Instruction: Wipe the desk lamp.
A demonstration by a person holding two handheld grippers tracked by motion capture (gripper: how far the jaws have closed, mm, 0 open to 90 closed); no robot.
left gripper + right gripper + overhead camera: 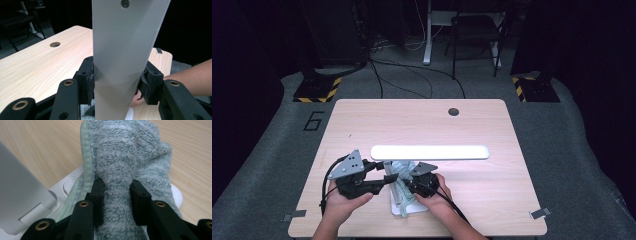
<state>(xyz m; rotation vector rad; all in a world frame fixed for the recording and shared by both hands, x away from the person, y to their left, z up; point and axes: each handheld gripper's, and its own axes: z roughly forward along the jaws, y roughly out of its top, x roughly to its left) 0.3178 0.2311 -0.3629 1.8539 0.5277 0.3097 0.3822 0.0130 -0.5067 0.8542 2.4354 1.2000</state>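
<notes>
Dark floor with cables and black-and-yellow stands lies behind the wooden table (362, 120), which has a round hole (454, 111) near its far edge.

At the left of the high view, the left gripper (379, 172) is held level near the table's front, reaching right. Its jaws are clamped on the lamp's (122, 50) flat grey arm, one pad pressed on each edge, as the left gripper view shows. A screw (125, 3) sits near the top of that arm. From above, the lamp's long white head (430, 152) runs crosswise over both grippers, and its white base (397, 206) rests on the table between the two hands.

Just right of it, the right gripper (117, 195) pinches a fold of a pale green towel (127, 150), which bulges up between the pads. The towel is draped over the lamp base (72, 182), beside the foot of the arm. In the high view the right gripper (408, 181) meets the towel (402, 167) under the lamp head, close to the left gripper.
</notes>
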